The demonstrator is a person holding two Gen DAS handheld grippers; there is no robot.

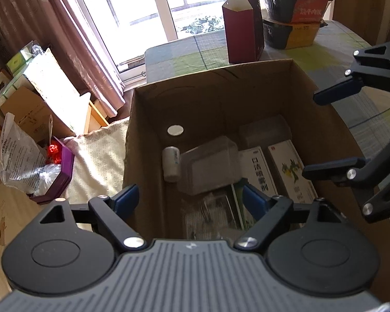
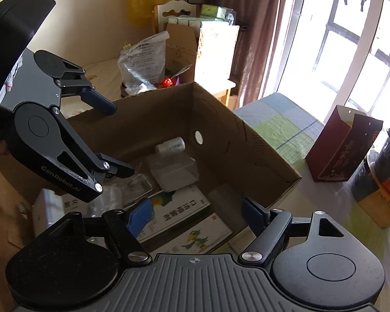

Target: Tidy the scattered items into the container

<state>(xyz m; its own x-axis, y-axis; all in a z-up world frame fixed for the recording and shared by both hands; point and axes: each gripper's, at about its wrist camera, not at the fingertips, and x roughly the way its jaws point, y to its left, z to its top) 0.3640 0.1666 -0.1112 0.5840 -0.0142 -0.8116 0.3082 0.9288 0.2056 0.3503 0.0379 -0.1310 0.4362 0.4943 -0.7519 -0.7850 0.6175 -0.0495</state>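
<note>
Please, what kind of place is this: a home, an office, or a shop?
Most likely a lived-in room of a home: curtains hang beside a large window, instant-noodle bowls stand on a cloth-covered table, and a towel lies beside the cardboard box.

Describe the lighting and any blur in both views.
Left wrist view: window blown out, cardboard box interior in shadow, clear plastic container blurred. Right wrist view: window overexposed, fisheye bends its frame, box floor dim.
</note>
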